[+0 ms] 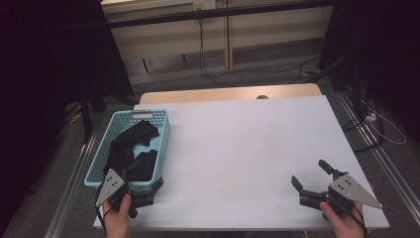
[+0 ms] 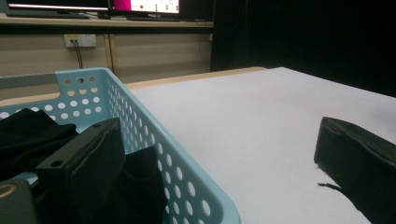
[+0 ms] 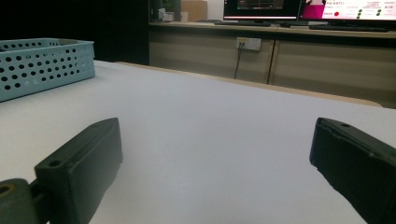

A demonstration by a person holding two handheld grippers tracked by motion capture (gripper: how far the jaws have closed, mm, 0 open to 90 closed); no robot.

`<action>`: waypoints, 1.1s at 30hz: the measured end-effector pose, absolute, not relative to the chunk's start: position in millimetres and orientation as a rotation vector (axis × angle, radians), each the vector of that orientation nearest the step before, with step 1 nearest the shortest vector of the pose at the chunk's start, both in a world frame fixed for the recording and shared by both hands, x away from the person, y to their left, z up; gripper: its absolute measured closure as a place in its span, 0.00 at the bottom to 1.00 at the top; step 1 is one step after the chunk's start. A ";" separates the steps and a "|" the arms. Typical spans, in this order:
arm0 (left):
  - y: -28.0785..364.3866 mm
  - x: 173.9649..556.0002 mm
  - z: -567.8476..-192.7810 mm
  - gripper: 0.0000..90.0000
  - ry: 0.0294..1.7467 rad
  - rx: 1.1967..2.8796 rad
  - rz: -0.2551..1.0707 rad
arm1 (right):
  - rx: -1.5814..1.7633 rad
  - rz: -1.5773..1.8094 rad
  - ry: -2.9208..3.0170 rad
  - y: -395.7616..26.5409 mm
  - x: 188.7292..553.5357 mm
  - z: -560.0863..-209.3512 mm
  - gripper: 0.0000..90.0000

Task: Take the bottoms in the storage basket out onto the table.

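Note:
A light blue perforated basket (image 1: 166,130) stands on the left of the white tabletop (image 1: 247,139). Black fabric pieces (image 1: 136,136) lie bundled inside it. My left gripper (image 1: 143,178) is open at the basket's near right corner and straddles the wall. In the left gripper view (image 2: 210,140), one jaw sits inside the basket (image 2: 154,140) by the black fabric (image 2: 28,135), and the other hangs outside over the table. My right gripper (image 1: 309,172) rests low at the table's near right. Its jaws stand open (image 3: 215,135) with bare tabletop between them. The basket (image 3: 46,65) shows far off to its left.
A wooden strip (image 1: 228,94) edges the table's far side. Beyond it cables (image 1: 257,74) run across the floor before low cabinets. Dark curtains and stands flank both sides. Monitors (image 3: 345,9) sit on a shelf at the back.

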State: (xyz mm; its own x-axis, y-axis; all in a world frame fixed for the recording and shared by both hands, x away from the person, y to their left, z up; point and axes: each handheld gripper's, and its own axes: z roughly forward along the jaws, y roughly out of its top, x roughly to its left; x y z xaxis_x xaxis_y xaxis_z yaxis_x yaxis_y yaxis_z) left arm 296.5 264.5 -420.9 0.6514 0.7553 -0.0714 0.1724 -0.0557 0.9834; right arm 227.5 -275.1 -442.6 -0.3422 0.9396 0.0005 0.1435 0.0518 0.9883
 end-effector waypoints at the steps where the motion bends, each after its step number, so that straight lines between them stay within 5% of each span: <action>1: 265.2 296.8 -420.8 0.02 0.785 1.583 0.567 | 1.117 1.365 1.593 -275.3 227.3 -442.6 0.02; 33: 288.3 298.6 -386.4 0.02 0.800 1.463 0.540 | 1.116 1.367 1.603 -277.7 224.6 -442.8 0.03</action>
State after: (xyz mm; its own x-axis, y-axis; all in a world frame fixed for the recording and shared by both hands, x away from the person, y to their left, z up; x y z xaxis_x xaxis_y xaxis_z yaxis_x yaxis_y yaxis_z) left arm 298.6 288.3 -386.4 0.6419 0.7528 -0.1455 0.1474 0.0651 0.9869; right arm 224.6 -277.7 -442.8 -0.3478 0.9376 0.0014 0.1496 0.0540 0.9873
